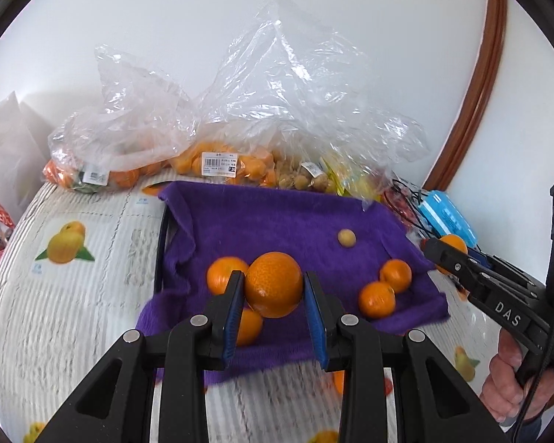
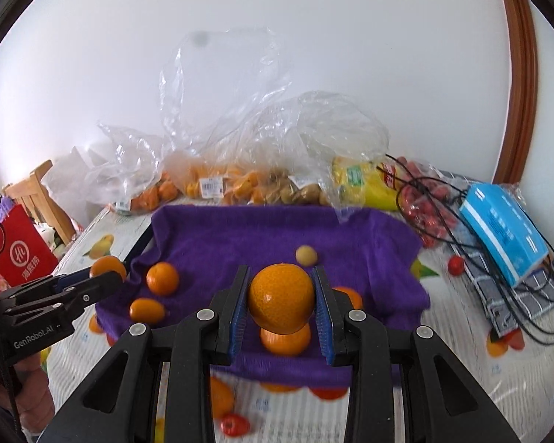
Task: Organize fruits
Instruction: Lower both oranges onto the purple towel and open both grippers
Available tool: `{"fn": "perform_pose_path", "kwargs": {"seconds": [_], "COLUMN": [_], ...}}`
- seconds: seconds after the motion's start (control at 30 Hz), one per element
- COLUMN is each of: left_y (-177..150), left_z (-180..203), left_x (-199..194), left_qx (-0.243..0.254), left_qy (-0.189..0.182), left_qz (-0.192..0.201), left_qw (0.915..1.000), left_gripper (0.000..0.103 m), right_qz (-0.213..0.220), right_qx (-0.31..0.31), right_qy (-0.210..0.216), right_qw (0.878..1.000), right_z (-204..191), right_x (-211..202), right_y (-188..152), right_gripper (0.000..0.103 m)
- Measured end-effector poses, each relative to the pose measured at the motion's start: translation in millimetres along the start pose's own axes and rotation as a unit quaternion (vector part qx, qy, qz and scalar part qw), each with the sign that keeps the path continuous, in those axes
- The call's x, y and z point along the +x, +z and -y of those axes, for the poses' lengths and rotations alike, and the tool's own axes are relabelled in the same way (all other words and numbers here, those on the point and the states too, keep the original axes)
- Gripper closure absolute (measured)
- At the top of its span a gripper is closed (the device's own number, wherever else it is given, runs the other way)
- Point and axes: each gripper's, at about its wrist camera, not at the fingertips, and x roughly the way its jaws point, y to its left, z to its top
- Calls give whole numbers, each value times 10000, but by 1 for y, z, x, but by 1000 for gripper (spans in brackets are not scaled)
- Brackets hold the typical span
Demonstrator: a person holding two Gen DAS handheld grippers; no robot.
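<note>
Each tool (image 1: 273, 288) (image 2: 281, 302) is clamping an orange (image 1: 274, 283) (image 2: 281, 298) at three and nine o'clock; probably firm, light, roll-prone.

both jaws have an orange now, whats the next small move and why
Probably carry both clear of the purple towel toward wherever oranges get grouped. The left gripper is shut on an orange, the right gripper on another orange, both held above the towel, where loose oranges lie. No container shows, so the destination is unclear.
</note>
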Motion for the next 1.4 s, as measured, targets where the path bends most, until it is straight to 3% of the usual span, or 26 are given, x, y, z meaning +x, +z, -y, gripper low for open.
{"fn": "perform_pose_path", "kwargs": {"seconds": [0.2, 0.63, 0.87, 1.4], "left_y": [15, -6, -7, -11], "left_z": [0, -6, -8, -2], "left_x": [24, 53, 57, 59], "left_qx": [61, -29, -102, 17], "left_qy": [93, 92, 19, 61], "left_qz": [55, -216, -277, -350], "left_qw": [9999, 9997, 9996, 9994], "left_gripper": [73, 73, 73, 73], "right_qz": [-46, -431, -453, -541], "right_qx": [108, 171, -124, -126], "right_qy": [-5, 0, -119, -201], "right_qw": [9999, 9989, 9988, 9983], "right_z": [8, 15, 4, 6], "right_x": [26, 70, 77, 80], "right_y": [8, -17, -24, -30], "right_gripper": [70, 70, 70, 70]}}
